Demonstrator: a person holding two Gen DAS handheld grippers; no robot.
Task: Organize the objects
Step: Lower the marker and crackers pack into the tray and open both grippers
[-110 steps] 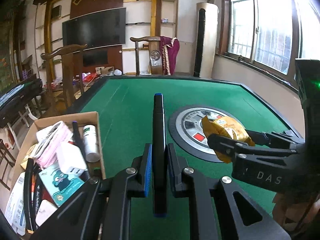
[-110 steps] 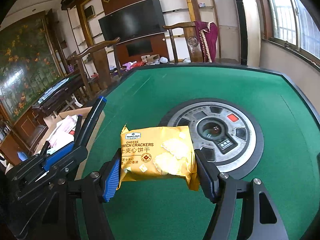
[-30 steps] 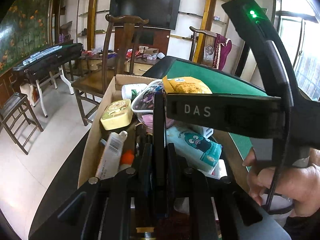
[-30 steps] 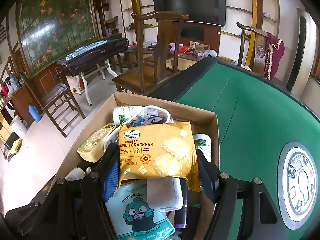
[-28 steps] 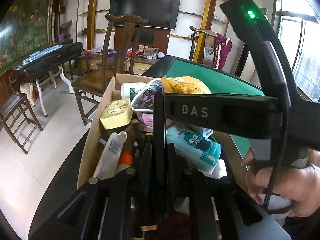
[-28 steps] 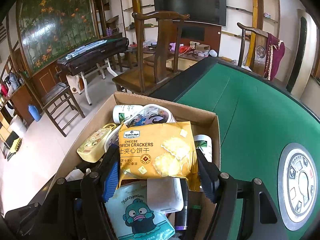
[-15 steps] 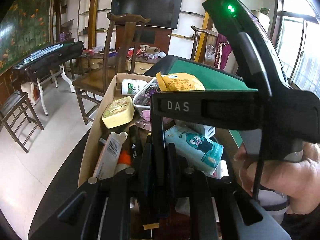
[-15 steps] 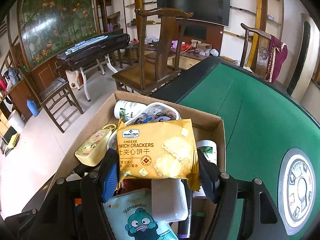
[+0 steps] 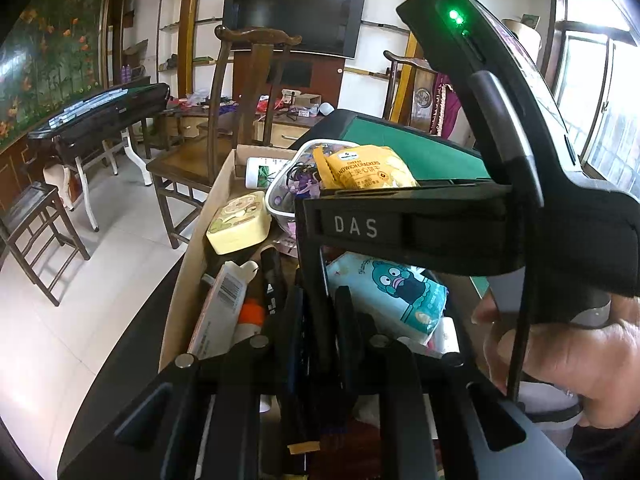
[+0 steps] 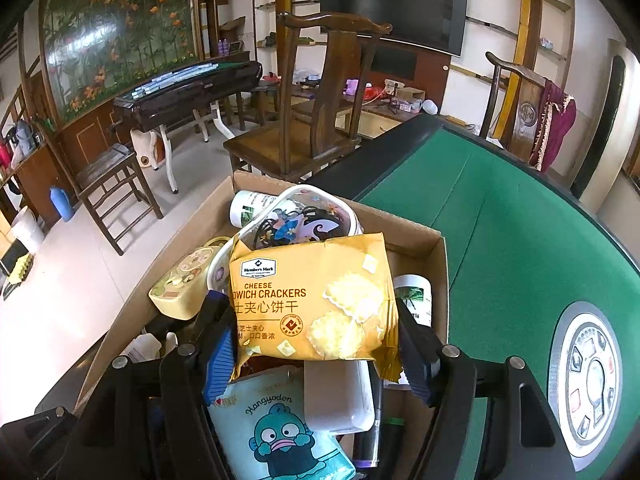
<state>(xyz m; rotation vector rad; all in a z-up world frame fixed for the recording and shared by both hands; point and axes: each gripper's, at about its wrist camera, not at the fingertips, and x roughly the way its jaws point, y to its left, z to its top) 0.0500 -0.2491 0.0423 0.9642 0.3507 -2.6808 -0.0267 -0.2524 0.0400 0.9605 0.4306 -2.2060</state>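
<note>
A cardboard box (image 10: 438, 256) sits at the left edge of a green felt surface (image 10: 512, 240), with wooden chairs on the pale floor beyond it.

At the far left of the box lies a yellow cartoon tin (image 10: 180, 284), with a white tube (image 9: 222, 304) nearer the viewer. Just right of these the left gripper (image 9: 316, 312) reaches down into the box, its fingers pressed tight on a slim black pen-like stick (image 9: 312, 280) that stands between them.

Toward the middle, a clear lidded container with a printed figure (image 10: 304, 216) rests at the far end of the box, a white bottle (image 10: 250, 202) behind it. Nearer lies a teal cartoon pouch (image 10: 276, 432) beside a white block (image 10: 336, 392).

Over these hangs a yellow packet of cheese sandwich crackers (image 10: 312, 300), held flat between the spread fingers of the right gripper (image 10: 316, 344), whose pads touch the packet's two side edges. A hand (image 9: 568, 356) grips that tool's handle at the right.

Far right, a round grey control panel (image 10: 592, 384) is set into the felt.
</note>
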